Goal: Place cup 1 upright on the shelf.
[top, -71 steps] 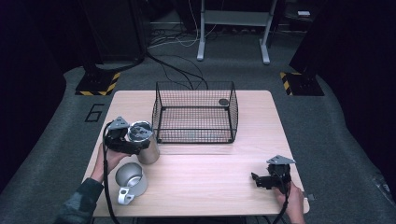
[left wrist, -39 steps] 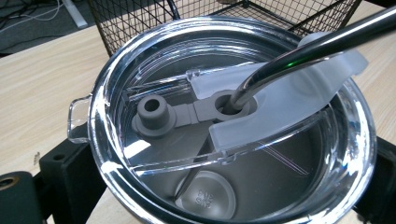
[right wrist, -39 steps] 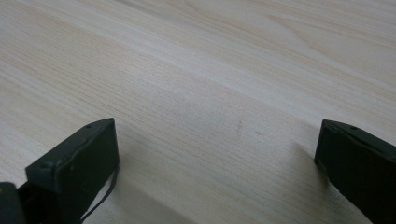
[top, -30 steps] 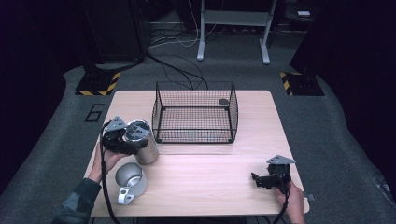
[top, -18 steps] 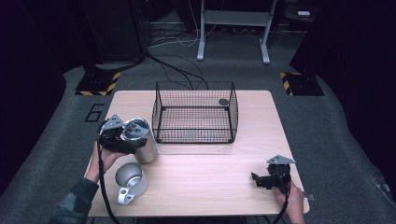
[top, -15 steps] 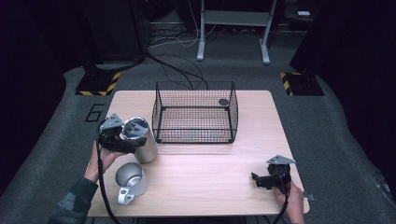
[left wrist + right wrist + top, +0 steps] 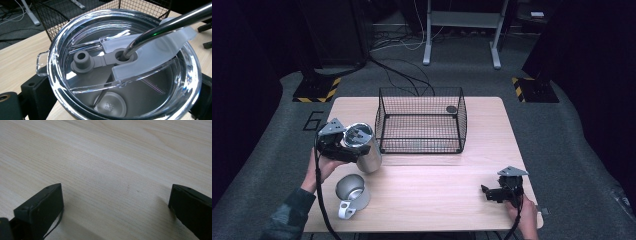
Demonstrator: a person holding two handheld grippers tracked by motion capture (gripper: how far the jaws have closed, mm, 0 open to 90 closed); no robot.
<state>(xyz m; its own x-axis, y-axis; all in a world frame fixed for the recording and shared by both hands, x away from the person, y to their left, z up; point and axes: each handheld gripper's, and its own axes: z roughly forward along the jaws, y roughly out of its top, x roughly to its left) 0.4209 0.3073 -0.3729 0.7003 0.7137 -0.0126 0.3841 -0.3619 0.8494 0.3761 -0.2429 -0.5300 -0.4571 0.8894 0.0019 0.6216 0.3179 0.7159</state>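
Gripping a steel tumbler [image 7: 366,150] near the table's [image 7: 437,185] left edge, the left gripper [image 7: 343,144] clamps its rim beside a wire basket [image 7: 421,120]; a second cup [image 7: 351,191] lies nearby; the left gripper view shows the clear lid [image 7: 125,62] and metal straw [image 7: 160,27]; in the right gripper view the right gripper [image 7: 115,207] rests with jaws apart on bare wood

Left gripper [image 7: 343,145] clamped — right gripper [image 7: 492,192] fingers apart

I watched the left gripper [image 7: 343,145] lift the steel tumbler [image 7: 364,148] off the table [image 7: 492,150], drifting slightly left. The tumbler tilted as it rose, its clear lid [image 7: 125,65] leaning toward the gripper.
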